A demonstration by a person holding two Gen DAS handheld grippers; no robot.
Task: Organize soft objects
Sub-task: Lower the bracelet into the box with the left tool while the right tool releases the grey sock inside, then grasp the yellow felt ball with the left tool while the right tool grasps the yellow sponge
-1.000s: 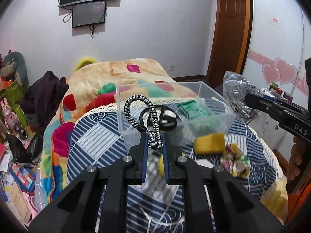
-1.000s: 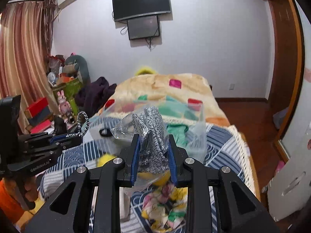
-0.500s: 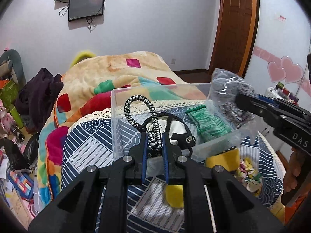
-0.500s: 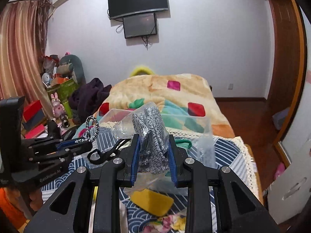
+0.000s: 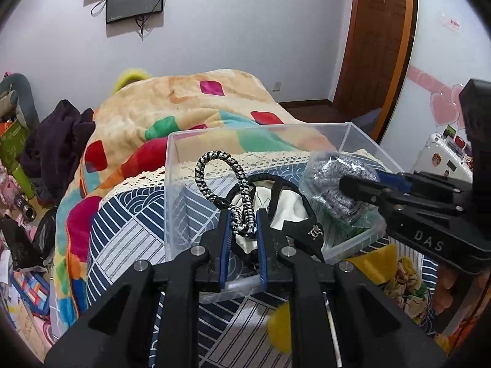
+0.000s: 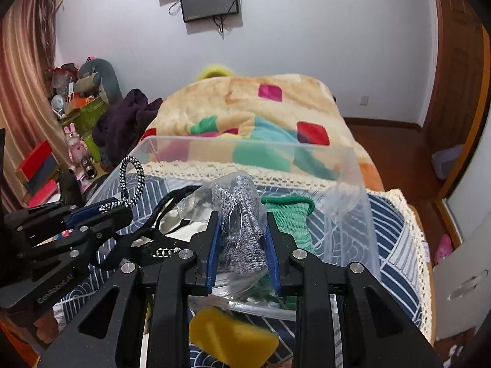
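- Clear bin (image 5: 362, 141) on the bed, open top; both grippers hang over its near rim.
- Right gripper (image 6: 242, 239) clamps a bagged grey knit (image 6: 245, 214), over the bin's right half above a green cloth (image 6: 288, 217).
- Left gripper (image 5: 242, 227) pinches a braided cord (image 5: 221, 168), loop upright, above a black-and-white item; open room below, judged drop-ready.

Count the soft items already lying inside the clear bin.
2: a black and white cap on the bin's left side, and a green knit piece on its right. The held items may hide others.
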